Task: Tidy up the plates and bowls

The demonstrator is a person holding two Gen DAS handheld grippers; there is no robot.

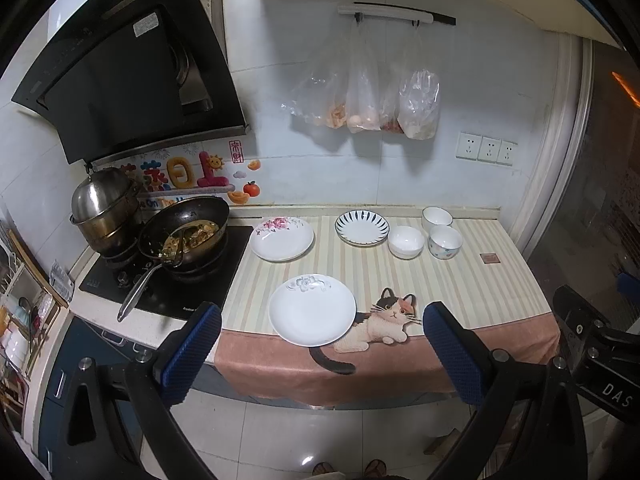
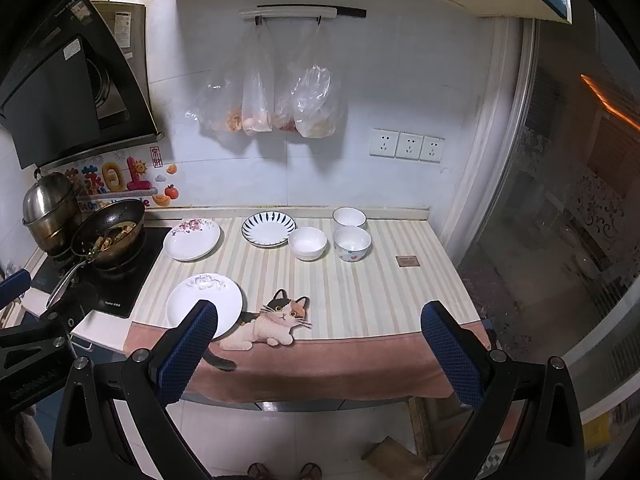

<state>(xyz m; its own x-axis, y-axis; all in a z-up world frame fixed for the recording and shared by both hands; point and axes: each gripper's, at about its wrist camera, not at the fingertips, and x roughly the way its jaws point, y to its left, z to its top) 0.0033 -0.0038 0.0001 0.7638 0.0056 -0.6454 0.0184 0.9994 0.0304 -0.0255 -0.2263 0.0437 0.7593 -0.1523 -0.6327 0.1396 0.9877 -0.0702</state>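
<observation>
Both my left gripper [image 1: 322, 354] and right gripper [image 2: 318, 354] are wide apart, holding nothing. The white plate [image 1: 312, 309] sits beside the cat picture [image 1: 386, 318]; I should slide under its rim slowly.

i face a pale tiled wall [image 1: 460, 184] with three sockets [image 2: 407, 145] and bags [image 2: 272, 100] hanging from a rail [image 2: 288, 12]. a black hood [image 1: 128, 76] hangs left over a hob [image 1: 168, 280]. a striped cat cloth [image 2: 360, 300] covers the counter; glossy white floor [image 1: 320, 432] below.
</observation>
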